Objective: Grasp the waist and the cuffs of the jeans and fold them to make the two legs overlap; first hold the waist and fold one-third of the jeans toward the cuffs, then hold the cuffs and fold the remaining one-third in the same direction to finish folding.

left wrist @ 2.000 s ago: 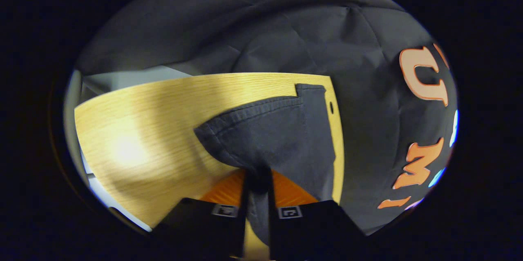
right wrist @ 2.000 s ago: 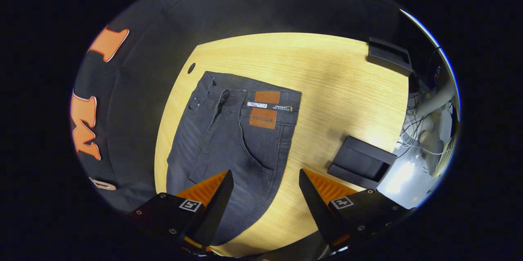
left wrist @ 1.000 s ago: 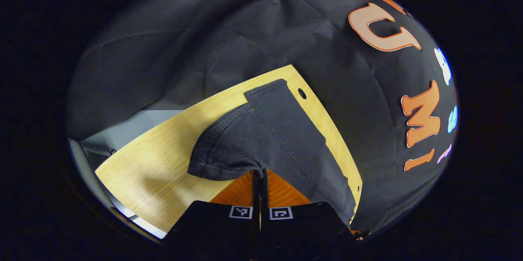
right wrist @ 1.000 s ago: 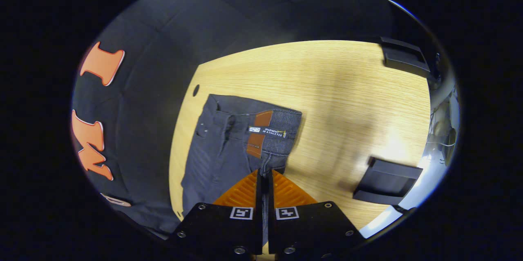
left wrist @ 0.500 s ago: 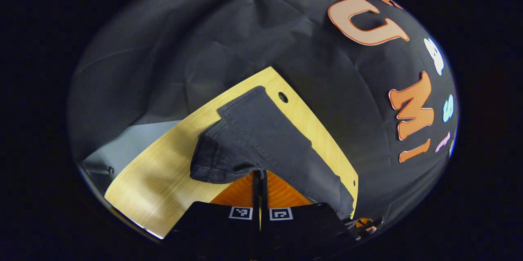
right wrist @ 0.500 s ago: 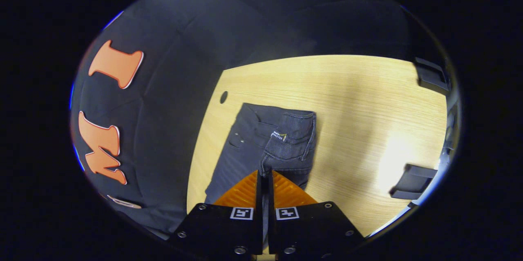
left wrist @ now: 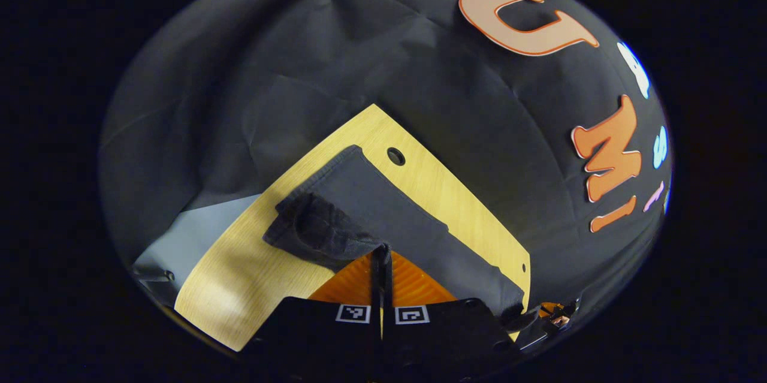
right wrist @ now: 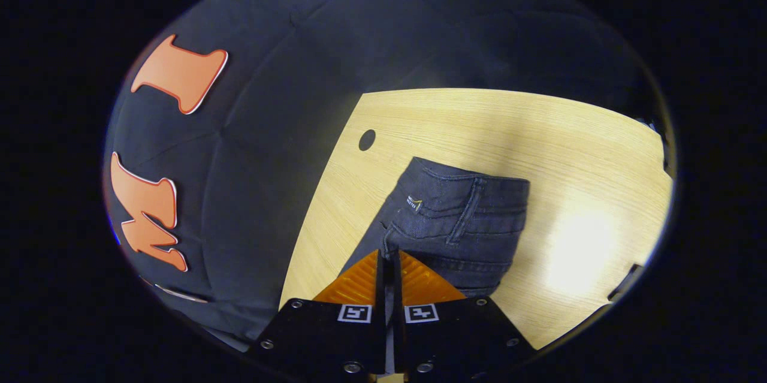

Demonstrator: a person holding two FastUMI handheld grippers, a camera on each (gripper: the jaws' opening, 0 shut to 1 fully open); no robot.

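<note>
Backdrop is black cloth [left wrist: 335,53], creased and draped all round the booth, hanging right down behind the table's far edge in both views. The table [right wrist: 479,125] is light wood with fine straight grain and a rounded corner. There's a small round hole [right wrist: 367,139] through the top near that corner. Overhead light throws a bright glare patch [right wrist: 575,245] on the wood in the right gripper view. Past the table's edge in the left gripper view you can see pale grey floor [left wrist: 192,233].
</note>
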